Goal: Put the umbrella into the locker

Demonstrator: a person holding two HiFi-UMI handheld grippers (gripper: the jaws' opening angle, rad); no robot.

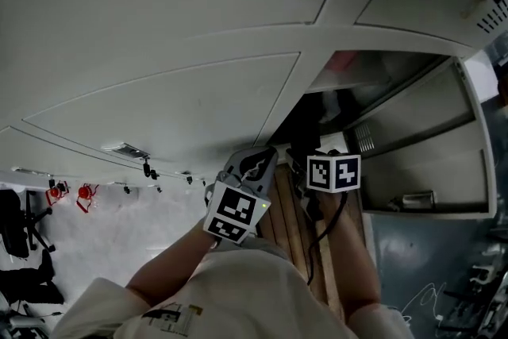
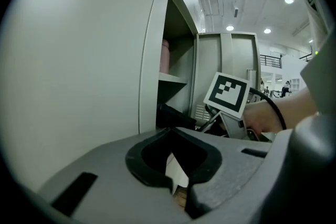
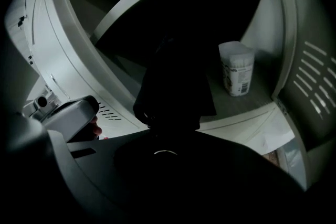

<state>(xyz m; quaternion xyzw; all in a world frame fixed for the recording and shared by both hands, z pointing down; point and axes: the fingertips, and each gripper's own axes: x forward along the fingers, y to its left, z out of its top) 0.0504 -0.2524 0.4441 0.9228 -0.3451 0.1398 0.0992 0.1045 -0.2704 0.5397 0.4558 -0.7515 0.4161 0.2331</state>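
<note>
Right claw [image 3: 173, 131]: closed on the dark folded umbrella [image 3: 176, 81], which juts straight ahead from the jaws. Umbrella's far end reaches into the open locker [image 3: 55, 63], above the shelf [image 3: 247, 105]; contact with the shelf cannot be told. White container [image 3: 236, 68] upright on that shelf, just right of the umbrella. Vented door [image 3: 310, 73] swung open at right. Left claw [image 2: 181, 192]: jaws together, nothing gripped, held beside the locker opening, near the right claw.
</note>
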